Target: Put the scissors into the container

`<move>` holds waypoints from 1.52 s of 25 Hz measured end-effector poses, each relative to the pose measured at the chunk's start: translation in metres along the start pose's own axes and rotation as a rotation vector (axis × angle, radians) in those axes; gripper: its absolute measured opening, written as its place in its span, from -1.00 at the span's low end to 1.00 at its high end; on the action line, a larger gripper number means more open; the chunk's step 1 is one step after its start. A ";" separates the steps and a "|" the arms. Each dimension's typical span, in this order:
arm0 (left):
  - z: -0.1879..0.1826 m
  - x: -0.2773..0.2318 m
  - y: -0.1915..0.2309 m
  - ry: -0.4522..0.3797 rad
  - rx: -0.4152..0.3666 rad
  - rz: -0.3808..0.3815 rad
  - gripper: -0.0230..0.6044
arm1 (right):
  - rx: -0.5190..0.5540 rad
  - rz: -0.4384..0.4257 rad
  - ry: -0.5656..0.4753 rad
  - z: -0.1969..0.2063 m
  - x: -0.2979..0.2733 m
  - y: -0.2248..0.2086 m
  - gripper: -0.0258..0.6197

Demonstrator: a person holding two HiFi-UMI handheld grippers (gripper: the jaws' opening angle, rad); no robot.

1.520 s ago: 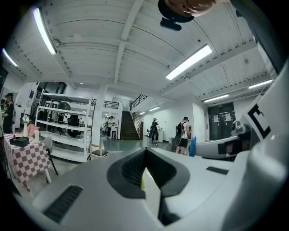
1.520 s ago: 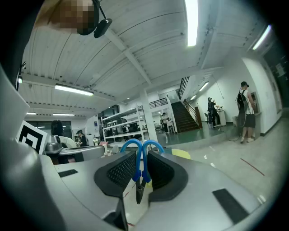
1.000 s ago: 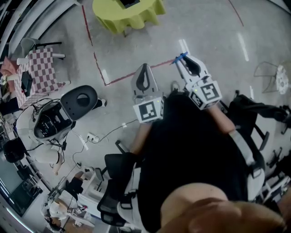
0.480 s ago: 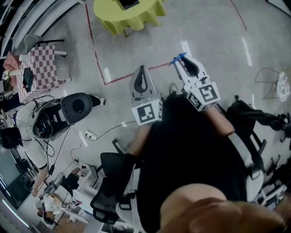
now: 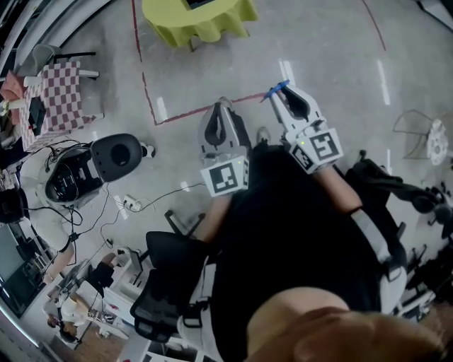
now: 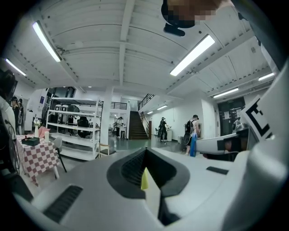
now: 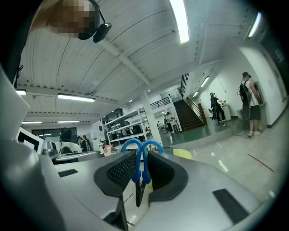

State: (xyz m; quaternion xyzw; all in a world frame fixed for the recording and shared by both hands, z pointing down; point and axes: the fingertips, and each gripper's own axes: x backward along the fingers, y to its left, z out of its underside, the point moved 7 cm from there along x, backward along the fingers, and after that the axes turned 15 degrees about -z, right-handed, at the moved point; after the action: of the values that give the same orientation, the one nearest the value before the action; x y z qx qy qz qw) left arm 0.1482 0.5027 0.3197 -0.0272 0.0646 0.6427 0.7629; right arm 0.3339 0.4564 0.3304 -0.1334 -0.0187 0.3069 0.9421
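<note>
My right gripper [image 5: 282,95] is held out over the floor, shut on the blue-handled scissors [image 5: 277,90]. In the right gripper view the blue loops [image 7: 142,153] stick up between the pads and the dark blades [image 7: 139,193] hang down; the right gripper [image 7: 141,173] pinches them just below the loops. My left gripper [image 5: 220,113] is beside it on the left, shut with nothing held; its jaws [image 6: 145,173] meet in the left gripper view. A yellow-green table [image 5: 202,22] lies ahead with a dark object [image 5: 195,3] on it, cut off by the frame edge.
Red tape lines [image 5: 184,114] mark the floor between me and the table. A checkered table [image 5: 62,95] and a black-and-white machine [image 5: 88,170] with cables are at the left. Dark chairs [image 5: 396,187] stand at the right. People stand far off near a staircase [image 6: 137,126].
The floor has slid in the head view as the person moves. The left gripper has shifted slightly left and down. The right gripper still holds the scissors the same way.
</note>
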 end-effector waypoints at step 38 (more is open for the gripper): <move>-0.039 -0.309 0.103 0.020 0.030 0.139 -0.93 | 0.023 0.119 0.075 -0.056 -0.276 -0.115 -0.67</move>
State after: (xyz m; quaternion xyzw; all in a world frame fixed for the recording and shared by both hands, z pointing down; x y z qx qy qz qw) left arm -0.0063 0.2134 0.3265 -0.0177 0.0837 0.6928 0.7161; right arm 0.1831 0.1926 0.3199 -0.1348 0.0279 0.3572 0.9238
